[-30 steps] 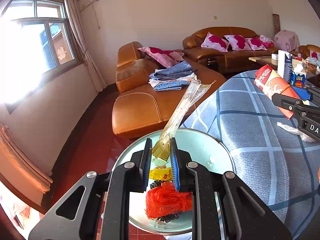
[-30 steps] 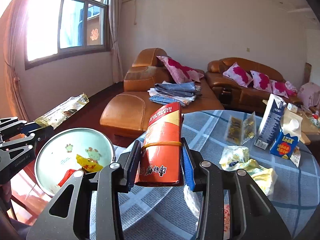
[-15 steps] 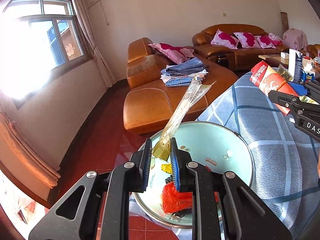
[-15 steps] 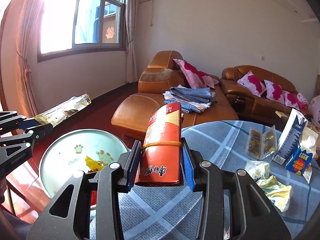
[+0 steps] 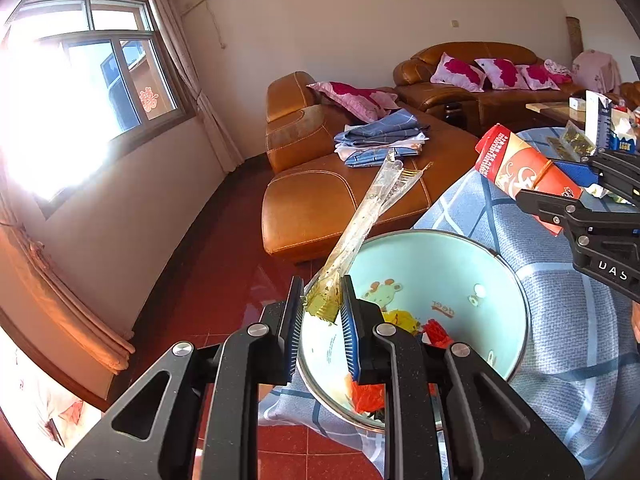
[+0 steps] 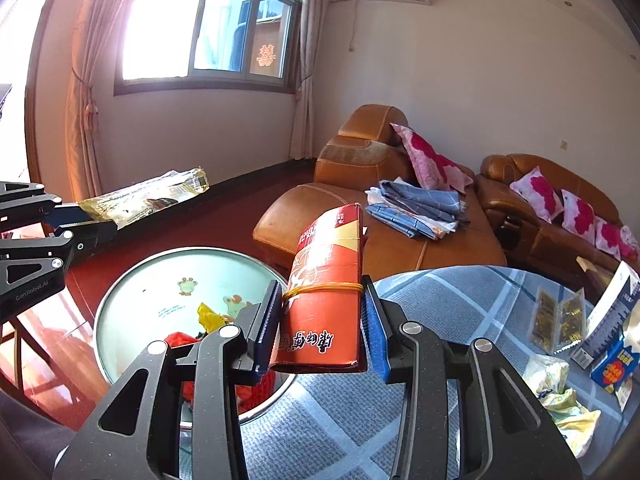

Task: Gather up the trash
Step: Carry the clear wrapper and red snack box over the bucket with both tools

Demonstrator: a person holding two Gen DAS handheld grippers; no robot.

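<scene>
1. Clamping a long clear wrapper by its lower end, the left gripper hung over the near rim of the pale green basin, which held red and yellow scraps.
2. The right gripper squeezed an upright red carton at the basin's edge, above the blue checked tablecloth.

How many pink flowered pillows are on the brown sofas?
4: one pillow on the nearer sofa, three pillows on the far sofa. More may be hidden.
</scene>
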